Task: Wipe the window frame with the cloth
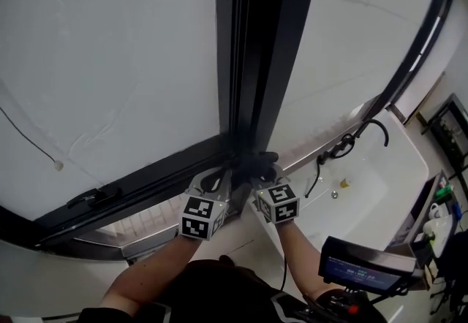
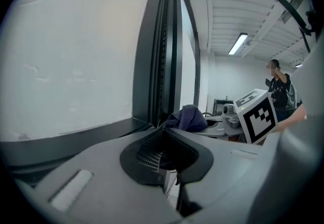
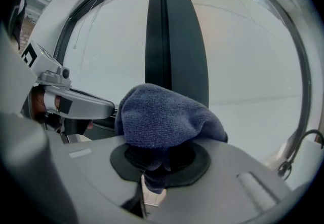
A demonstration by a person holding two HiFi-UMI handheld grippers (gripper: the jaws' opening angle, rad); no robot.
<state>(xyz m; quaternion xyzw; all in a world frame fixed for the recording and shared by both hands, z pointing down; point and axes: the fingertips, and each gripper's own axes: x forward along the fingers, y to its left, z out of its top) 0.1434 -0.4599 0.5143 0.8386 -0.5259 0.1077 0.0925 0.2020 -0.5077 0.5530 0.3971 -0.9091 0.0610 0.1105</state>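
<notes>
At the foot of the window frame's upright post (image 1: 256, 44), pinches the cloth (image 3: 162, 116) in the right gripper (image 3: 159, 159), jaws closed on a small tuck of it, with most of the blue bundle bulging out ahead, seemingly against the post's base. Holds the left gripper (image 2: 164, 154) just left of the post, jaws drawn together on nothing, tip close beside the cloth and the right gripper. Could easily lose the cloth: grips only a narrow fold, so may snag the loose bulge on the post's ridged channel when dragged upward and get tugged free. Might also scrape hard plastic along the dark frame if pressed in too far or tilted off the padded front. Risks knocking the two grippers together, crowded as closely as this at the post's foot. Could smear the glass (image 1: 110, 44) left of the post by wandering off the frame. Would probably drop any freed cloth toward the sink (image 1: 380, 190), below and right of the post.
</notes>
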